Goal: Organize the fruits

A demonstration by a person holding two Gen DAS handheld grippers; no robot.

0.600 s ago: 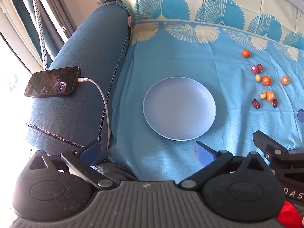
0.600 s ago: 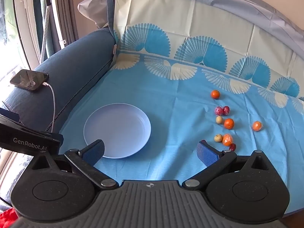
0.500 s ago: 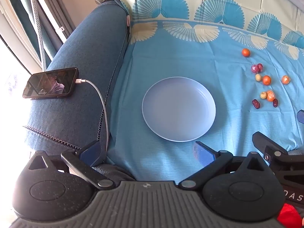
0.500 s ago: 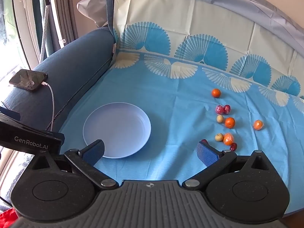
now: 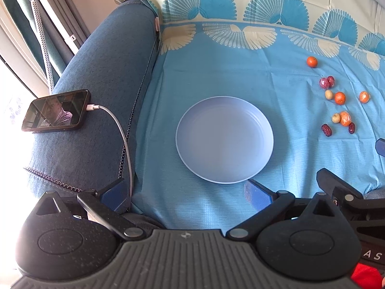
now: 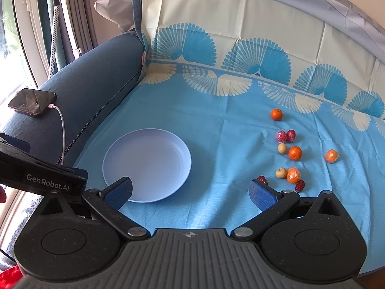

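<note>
An empty pale blue plate (image 5: pixel 225 139) lies on the blue cloth; it also shows in the right wrist view (image 6: pixel 146 163). Several small fruits lie scattered to its right: oranges (image 6: pixel 295 153), red fruits (image 6: pixel 281 136), pale yellow ones (image 6: pixel 282 148) and dark dates (image 6: pixel 300 186). They also show in the left wrist view (image 5: pixel 339 97). My left gripper (image 5: pixel 185 192) is open and empty, just short of the plate's near edge. My right gripper (image 6: pixel 190 190) is open and empty, with its right finger just short of the nearest dates.
A black phone (image 5: pixel 56 110) on a white charging cable (image 5: pixel 120 132) rests on the blue sofa arm at the left. The patterned cloth (image 6: pixel 216 110) runs up the sofa back. Curtains and a bright window stand at the far left.
Both grippers have shifted slightly; the scene has drifted a little in each view. Nothing was picked up or moved.
</note>
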